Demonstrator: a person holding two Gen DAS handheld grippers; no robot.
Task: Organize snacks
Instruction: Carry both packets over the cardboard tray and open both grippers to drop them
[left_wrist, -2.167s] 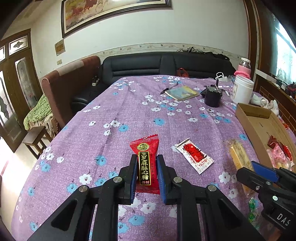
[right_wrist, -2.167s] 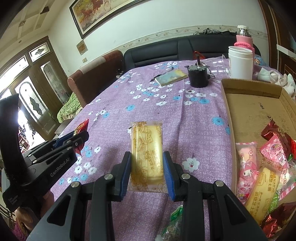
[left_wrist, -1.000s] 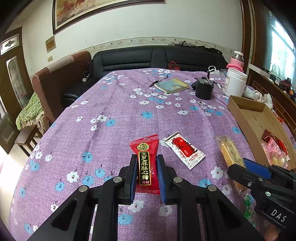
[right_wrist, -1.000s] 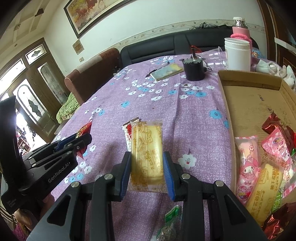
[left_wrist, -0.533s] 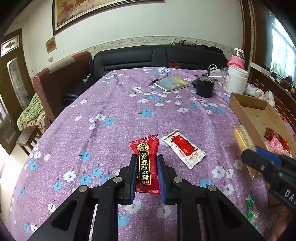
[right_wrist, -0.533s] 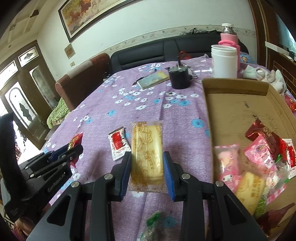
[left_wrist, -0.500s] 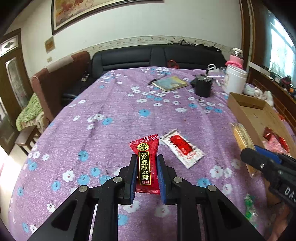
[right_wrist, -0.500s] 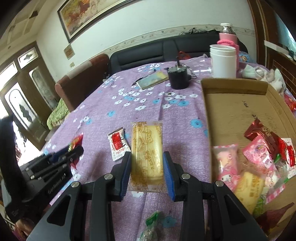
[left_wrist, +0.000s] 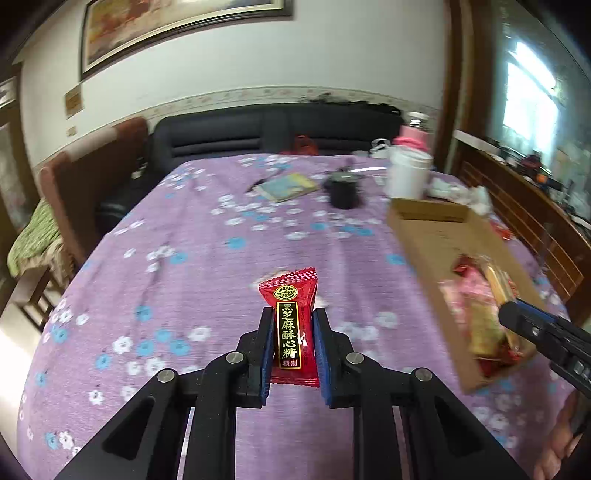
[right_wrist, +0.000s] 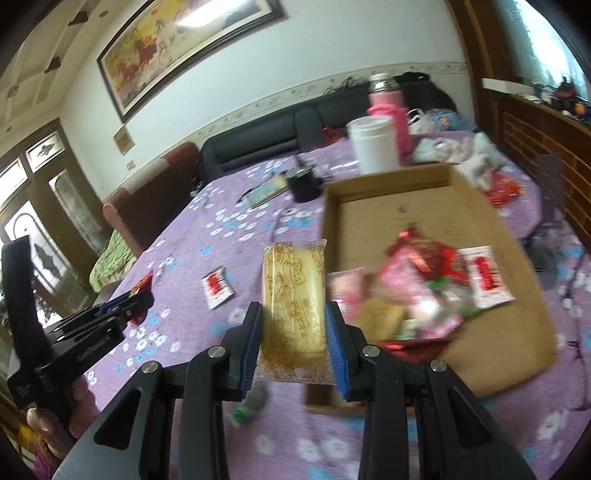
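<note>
jaws of both tools clamped: right gripper (right_wrist: 293, 341) pinches yellow cake pack (right_wrist: 293, 308), held above near edge of cardboard box (right_wrist: 517, 236); left gripper (left_wrist: 291, 350) pinches red candy (left_wrist: 291, 328) over purple cloth (left_wrist: 192, 266). step in hand: carrying to box. next: position above bare box floor, open. red-white sachet (right_wrist: 218, 288) and green wrapper (right_wrist: 247, 406) left on cloth. snack pile (right_wrist: 413, 295) crowds near end.

Red candy wrapper (left_wrist: 291, 325), black label with gold characters. Yellow cake (right_wrist: 293, 314) in clear film with brown doodles. Fingers (right_wrist: 334, 343) black, blue pads. Bench cloth (left_wrist: 192, 258) purple with white and blue flowers. Brown cardboard box (right_wrist: 491, 354).
</note>
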